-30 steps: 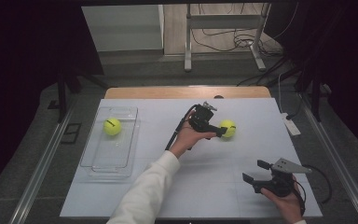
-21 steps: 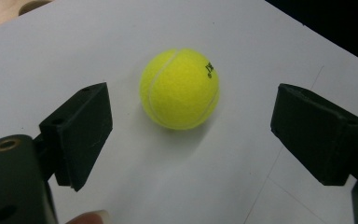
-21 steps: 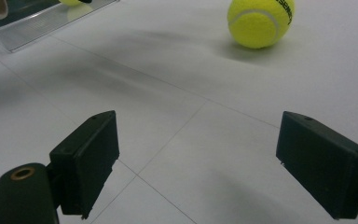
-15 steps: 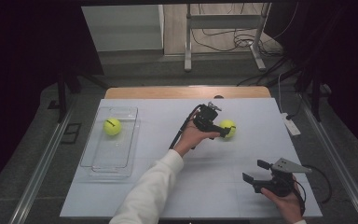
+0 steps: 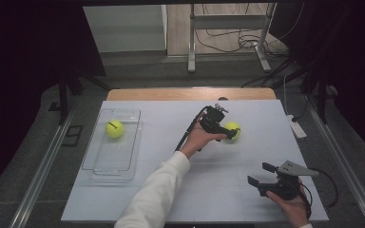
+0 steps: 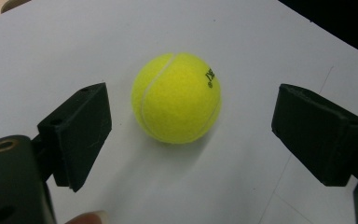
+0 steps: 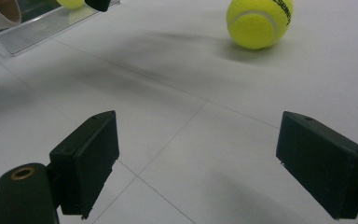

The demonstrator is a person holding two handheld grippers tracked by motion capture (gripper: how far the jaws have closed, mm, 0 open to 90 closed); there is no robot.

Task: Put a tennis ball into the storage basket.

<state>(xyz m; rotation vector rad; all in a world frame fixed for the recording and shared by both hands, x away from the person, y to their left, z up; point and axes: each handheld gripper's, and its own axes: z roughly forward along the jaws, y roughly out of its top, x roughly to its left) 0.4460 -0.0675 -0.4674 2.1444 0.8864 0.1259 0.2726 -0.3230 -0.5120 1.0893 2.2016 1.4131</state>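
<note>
Tennis ball (image 5: 232, 130): rests on the white counter (image 5: 171, 199), right of centre, toward the far edge; bare surface on all sides.
Left gripper (image 5: 229, 134): jaws spread wide, one on each side of the tennis ball, neither touching it; a gap shows at both sides in the left gripper view.
Right gripper (image 5: 260, 175): jaws apart, holding nothing, near the front right corner, well apart from the tennis ball.
Clear tray (image 5: 100, 161): left side of the counter, well apart from both grippers.
Second ball (image 5: 114, 128): lies in the far end of the clear tray.
Obstructions: bare counter between the grippers.
</note>
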